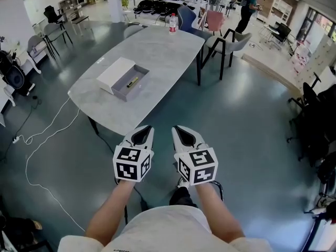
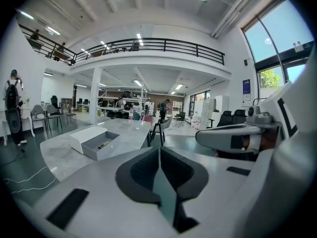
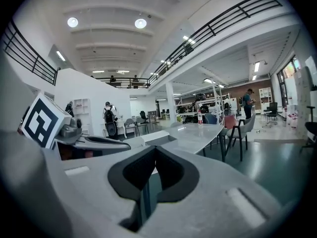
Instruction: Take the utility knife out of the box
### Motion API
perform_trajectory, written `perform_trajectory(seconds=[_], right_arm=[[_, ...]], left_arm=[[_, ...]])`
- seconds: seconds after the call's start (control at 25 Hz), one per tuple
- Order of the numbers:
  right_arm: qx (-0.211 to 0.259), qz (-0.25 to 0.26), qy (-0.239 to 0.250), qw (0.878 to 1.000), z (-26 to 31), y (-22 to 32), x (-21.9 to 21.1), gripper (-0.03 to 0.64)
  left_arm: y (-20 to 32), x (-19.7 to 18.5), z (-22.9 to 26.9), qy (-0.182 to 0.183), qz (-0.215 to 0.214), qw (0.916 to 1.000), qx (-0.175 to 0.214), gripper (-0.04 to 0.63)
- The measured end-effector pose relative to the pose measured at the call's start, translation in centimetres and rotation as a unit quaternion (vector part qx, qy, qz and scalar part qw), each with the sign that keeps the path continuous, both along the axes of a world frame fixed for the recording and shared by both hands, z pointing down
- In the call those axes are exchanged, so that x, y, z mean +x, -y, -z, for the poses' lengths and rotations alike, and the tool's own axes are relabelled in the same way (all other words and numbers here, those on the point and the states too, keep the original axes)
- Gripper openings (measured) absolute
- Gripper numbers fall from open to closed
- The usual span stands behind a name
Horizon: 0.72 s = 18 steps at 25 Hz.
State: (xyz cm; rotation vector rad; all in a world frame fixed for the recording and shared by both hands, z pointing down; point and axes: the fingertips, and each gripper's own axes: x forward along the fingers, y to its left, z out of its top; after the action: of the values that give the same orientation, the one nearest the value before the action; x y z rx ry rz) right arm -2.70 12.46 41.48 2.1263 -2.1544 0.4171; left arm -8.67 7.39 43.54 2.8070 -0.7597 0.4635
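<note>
The utility knife (image 1: 132, 81), yellow and black, lies in an open grey box (image 1: 122, 92) on a marble table (image 1: 157, 51). The box's white lid (image 1: 114, 72) rests right beside it. Both grippers hang over the floor, short of the table's near edge, side by side and pointing at it. My left gripper (image 1: 147, 130) is shut and empty, and so is my right gripper (image 1: 178, 130). In the left gripper view the box (image 2: 89, 148) and knife (image 2: 103, 145) sit ahead to the left beyond the closed left gripper (image 2: 159, 150). In the right gripper view, the right gripper (image 3: 156, 150) shows its pads pressed together.
A bottle (image 1: 172, 23) stands at the table's far end. Chairs (image 1: 226, 41) are at the far right corner. A white cable (image 1: 42, 135) runs over the floor to the left. A person (image 1: 248, 9) stands far back, another with a backpack (image 3: 108, 117) to the left.
</note>
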Motion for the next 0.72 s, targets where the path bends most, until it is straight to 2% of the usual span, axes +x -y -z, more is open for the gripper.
perform_trajectory(seconds=[0.4, 0.72], right_arm=[[-0.003, 0.038, 0.01, 0.999, 0.3, 5.2, 10.6, 0.005], [-0.004, 0.07, 0.017, 0.997, 0.3, 8.8, 15.6, 0.005]], left_arm=[[4.6, 10.2, 0.2, 0.012, 0.037, 0.9993, -0.003, 0.021], [8.1, 14.6, 0.0, 0.019, 0.074, 0.9971, -0.007, 0.021]])
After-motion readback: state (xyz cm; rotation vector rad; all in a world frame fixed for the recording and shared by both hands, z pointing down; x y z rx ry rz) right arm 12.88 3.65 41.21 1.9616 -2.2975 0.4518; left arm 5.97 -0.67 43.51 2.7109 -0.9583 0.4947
